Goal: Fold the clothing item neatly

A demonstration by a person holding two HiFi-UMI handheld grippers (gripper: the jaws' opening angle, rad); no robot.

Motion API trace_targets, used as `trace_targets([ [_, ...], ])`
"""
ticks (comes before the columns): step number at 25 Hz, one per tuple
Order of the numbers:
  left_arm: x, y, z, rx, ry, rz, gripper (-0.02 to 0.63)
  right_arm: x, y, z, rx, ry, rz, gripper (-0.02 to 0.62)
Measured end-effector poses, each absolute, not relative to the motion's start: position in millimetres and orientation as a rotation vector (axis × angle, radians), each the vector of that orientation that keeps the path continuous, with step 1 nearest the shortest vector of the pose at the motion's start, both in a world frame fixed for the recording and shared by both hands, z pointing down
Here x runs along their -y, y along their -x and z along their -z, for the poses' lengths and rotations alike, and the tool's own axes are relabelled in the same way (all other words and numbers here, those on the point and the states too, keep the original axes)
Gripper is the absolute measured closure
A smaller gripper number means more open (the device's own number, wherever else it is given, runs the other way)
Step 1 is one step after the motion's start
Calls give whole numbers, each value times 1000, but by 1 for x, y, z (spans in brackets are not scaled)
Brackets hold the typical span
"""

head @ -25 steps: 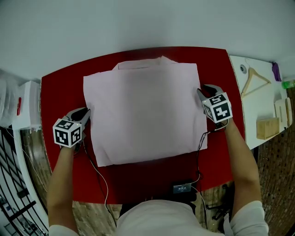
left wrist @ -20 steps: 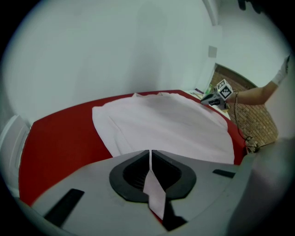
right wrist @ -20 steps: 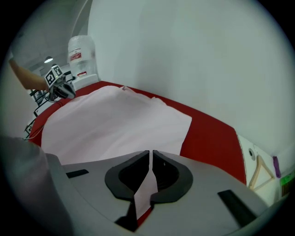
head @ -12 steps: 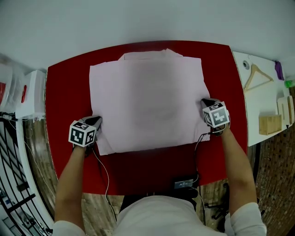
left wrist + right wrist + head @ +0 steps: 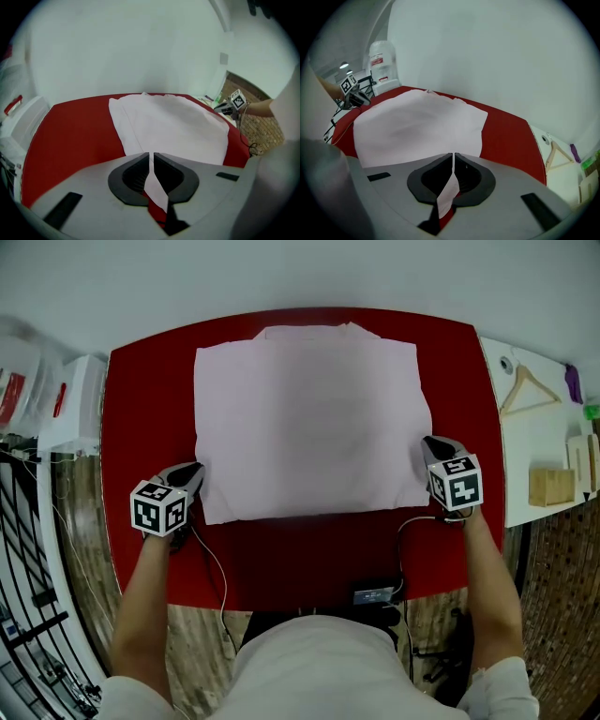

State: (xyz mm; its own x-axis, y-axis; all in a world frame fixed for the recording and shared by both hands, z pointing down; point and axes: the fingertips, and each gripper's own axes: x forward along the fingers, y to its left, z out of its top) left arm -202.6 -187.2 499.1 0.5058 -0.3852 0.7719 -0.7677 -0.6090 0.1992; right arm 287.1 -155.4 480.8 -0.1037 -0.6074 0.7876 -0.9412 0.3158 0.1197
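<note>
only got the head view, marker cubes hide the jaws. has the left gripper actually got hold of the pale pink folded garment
observer: Yes. The left gripper view shows the left gripper shut on the left edge of the pale pink folded garment, with a strip of cloth pinched between its pads.
operator: and the right one
observer: The right gripper is shut on the garment's right edge in the same way.
operator: rest of it lifted at all
observer: Seen low from the right gripper view, the rest lies flat on the red table.
</note>
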Motion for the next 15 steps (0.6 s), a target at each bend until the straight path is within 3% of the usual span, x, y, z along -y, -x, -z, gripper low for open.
trace_targets([
  [3, 158, 208, -495, 951, -2175, -855, 586, 126, -277, -475, 1851, -1361, -554, 575],
  [5, 138, 213, -497, 943, -2137, -817, 534, 106, -270, -476, 1862, -1345, -568, 572],
  [9, 103, 220, -508, 917, -2083, -827, 478, 76, -261, -486, 1875, -1323, -610, 496],
  [15, 78, 219, -525, 916, -2040, -848, 463, 42, -262, -499, 1861, -1323, -660, 453],
])
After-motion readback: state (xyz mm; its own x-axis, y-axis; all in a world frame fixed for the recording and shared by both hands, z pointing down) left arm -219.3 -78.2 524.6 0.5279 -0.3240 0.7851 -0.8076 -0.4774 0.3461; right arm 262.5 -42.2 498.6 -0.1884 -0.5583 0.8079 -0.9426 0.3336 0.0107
